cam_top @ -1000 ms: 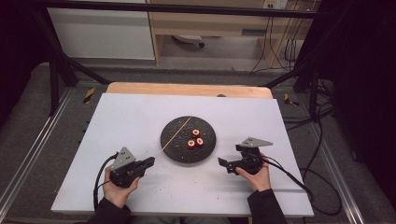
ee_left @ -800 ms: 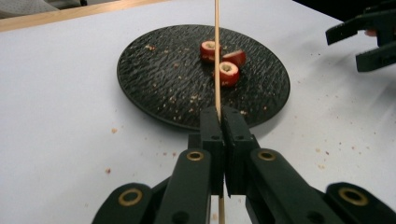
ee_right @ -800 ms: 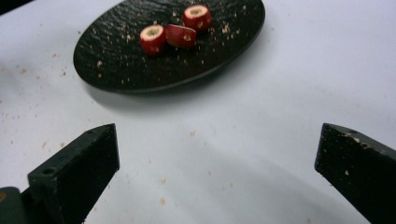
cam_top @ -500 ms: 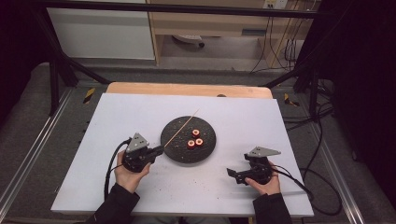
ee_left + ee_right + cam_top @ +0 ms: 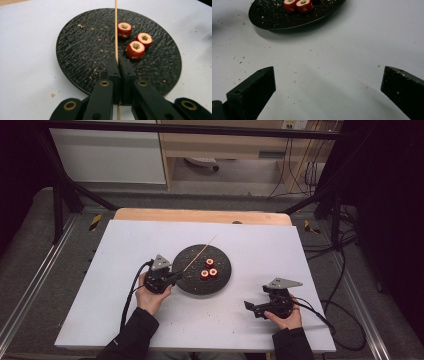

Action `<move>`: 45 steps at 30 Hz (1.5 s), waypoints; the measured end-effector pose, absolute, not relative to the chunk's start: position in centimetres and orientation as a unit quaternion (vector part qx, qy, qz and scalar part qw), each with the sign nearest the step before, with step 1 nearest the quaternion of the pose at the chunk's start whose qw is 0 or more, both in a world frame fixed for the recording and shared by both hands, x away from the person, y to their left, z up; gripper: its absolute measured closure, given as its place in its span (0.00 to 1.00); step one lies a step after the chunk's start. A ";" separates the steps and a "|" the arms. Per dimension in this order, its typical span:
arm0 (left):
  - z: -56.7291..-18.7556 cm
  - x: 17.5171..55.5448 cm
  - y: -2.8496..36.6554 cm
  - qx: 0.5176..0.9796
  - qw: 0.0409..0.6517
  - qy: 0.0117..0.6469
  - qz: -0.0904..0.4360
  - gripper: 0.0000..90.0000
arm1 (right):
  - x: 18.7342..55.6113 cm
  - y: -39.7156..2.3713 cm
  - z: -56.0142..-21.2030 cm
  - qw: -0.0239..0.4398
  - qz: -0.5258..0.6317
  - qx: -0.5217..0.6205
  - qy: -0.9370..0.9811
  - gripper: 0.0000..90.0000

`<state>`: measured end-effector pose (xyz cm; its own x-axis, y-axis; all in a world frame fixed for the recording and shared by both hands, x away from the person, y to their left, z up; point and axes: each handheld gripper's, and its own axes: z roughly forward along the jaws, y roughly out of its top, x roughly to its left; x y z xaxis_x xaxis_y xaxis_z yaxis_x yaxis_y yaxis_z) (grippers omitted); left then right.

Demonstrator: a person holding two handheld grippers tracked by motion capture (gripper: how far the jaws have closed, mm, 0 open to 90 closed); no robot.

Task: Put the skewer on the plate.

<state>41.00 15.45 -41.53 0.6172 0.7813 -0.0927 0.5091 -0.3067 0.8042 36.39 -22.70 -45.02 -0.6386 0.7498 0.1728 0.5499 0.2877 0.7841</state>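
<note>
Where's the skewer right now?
The skewer lies across the left part of the black plate, its near end pinched in the left tongs. In the left gripper view, the three red rings sit just right of it.

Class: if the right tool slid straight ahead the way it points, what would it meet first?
Probably the black plate: bare table lies before the open right tool, then the plate's near rim, though depth is unclear.

You are holding the left gripper [image 5: 172,276] at the rim of a black plate [image 5: 195,281] carrying red pieces [image 5: 209,268] and a thin stick [image 5: 201,252], while your right gripper [image 5: 252,307] is resting well apart on the white table [image 5: 260,245].
</note>
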 end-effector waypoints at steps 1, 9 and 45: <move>-41.7 41.2 15.3 0.793 0.422 0.409 0.161 0.98 | 36.4 -22.7 -45.0 0.115 0.434 0.408 0.795 0.01; -42.8 41.9 14.4 0.798 0.399 0.420 0.166 0.98 | 36.4 -22.8 -45.1 0.113 0.436 0.409 0.793 0.01; -42.3 41.2 14.4 0.828 0.379 0.379 0.166 0.64 | 36.4 -22.8 -45.2 0.109 0.435 0.414 0.792 0.01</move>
<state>41.20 14.45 -42.34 0.6584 0.7525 -0.0126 0.5016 -0.4262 0.7528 36.38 -22.78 -45.17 -0.6339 0.7505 0.1870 0.5609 0.2796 0.7792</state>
